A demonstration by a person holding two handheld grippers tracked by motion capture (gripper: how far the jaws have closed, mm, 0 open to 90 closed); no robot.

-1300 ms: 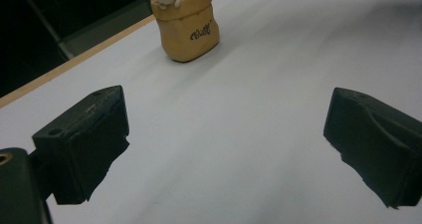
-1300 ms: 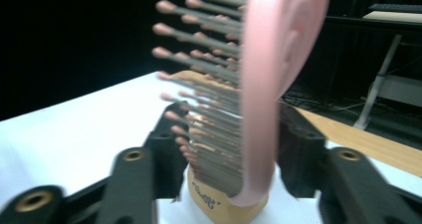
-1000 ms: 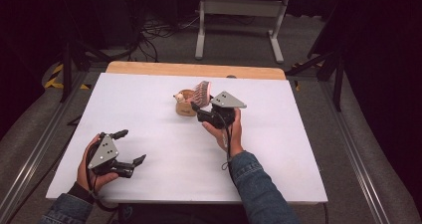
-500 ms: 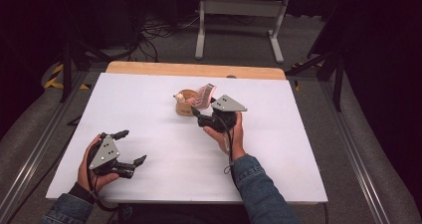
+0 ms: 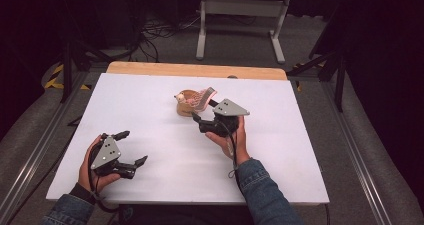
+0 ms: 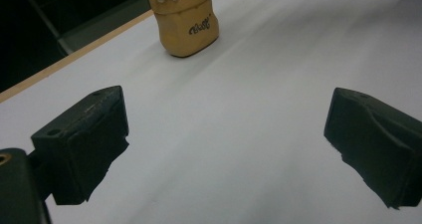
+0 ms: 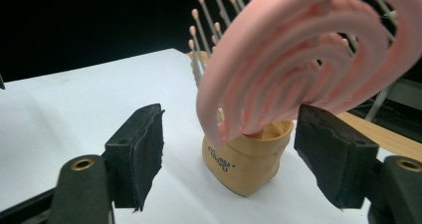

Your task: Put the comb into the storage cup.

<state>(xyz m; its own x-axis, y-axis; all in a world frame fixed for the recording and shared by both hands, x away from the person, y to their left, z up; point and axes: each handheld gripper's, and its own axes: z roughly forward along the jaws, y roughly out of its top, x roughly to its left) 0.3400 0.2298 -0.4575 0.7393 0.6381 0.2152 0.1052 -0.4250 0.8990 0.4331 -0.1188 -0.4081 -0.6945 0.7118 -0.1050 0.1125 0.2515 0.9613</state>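
A tan sack-shaped holder stands upright at the middle of the white board. A pink hairbrush sticks out of it and leans right. My right gripper sits just right of and in front of the holder. In the right gripper view its jaws have just been opening and stand apart on either side of the brush and holder, pads touching neither. My left gripper rests open and empty at the near left, facing the distant holder.
A wooden strip runs along the board's far edge. Behind it a grey metal stand and cables lie on the dark floor. Metal rails flank the table on both sides.
The right gripper has eased slightly toward the near edge, away from the brush, which stays in the holder. The left hand has kept still.
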